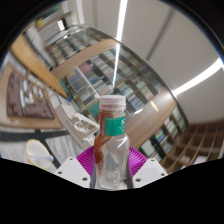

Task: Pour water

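Bottle (114,140) — clear plastic, capped, green label; clamped between the fingers of the gripper (112,166), pads pressing both sides. Long axis runs straight ahead of the fingers — cap farthest out. Shelves (85,45) beyond.

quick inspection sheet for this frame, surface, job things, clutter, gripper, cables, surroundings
surface: nothing seen; no table or counter shows under the bottle
job's things: clear plastic bottle with a white cap and a green and red label, tilted, held up between the fingers; water level cannot be told
clutter: a pale rounded object beside the fingers, too unclear to name
gripper: gripper shut on the bottle, purple pads pressing its lower body from both sides
cables: nothing seen
surroundings: long shelves full of goods, ceiling light strips overhead, view strongly tilted
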Motion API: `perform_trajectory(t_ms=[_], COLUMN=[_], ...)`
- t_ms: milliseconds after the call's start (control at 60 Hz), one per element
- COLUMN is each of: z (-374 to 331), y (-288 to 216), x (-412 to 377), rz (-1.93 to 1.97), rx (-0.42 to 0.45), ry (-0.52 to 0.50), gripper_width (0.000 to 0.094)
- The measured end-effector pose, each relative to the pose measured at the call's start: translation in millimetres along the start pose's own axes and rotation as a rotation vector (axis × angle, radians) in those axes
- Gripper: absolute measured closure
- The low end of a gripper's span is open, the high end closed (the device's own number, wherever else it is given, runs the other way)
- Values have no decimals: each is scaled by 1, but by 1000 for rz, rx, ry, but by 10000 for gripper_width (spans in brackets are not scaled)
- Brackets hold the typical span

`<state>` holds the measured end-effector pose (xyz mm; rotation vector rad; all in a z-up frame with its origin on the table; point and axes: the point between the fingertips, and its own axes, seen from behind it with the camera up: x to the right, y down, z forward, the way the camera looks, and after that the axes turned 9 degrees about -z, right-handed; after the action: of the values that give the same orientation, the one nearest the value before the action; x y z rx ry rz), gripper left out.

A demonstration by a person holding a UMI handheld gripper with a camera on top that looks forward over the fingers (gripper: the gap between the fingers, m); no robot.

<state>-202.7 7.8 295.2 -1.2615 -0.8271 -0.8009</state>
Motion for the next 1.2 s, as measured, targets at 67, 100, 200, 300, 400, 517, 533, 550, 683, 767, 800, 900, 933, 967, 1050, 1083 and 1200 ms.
perform_trajectory(t_ms=[67,100,200,300,400,517,533,550,683,767,800,900,933,967,1050,1083,1200], z=[-8,-10,-20,-25,-30,-34,-35,-37,-39,-38,-39,-51,-58,-66,-88,-101,-150], y=[16,28,62,100,129,152,154,158,157,160,160,162,159,157,142,135,111], x=[-3,-7,-45,-83,-120,-156,-161,-165,-160,-157,-157,-159,-156,-149,-132,-124,-100], rz=[284,416,711,790,828,832,829,825,852,866,865,862,859,846,825,829,861], rx=[-48,-72,-155,-220,-276,-317,-320,-318,-305,-323,-334,-386,-385,-385,-374,-371,-378], ry=[-38,-64,-148,-186,-223,-243,-249,-247,-196,-193,-200,-229,-233,-225,-213,-218,-220], gripper_width=[518,517,518,518,518,517,515,488,513,446,403,153,67,97,68,71,84])
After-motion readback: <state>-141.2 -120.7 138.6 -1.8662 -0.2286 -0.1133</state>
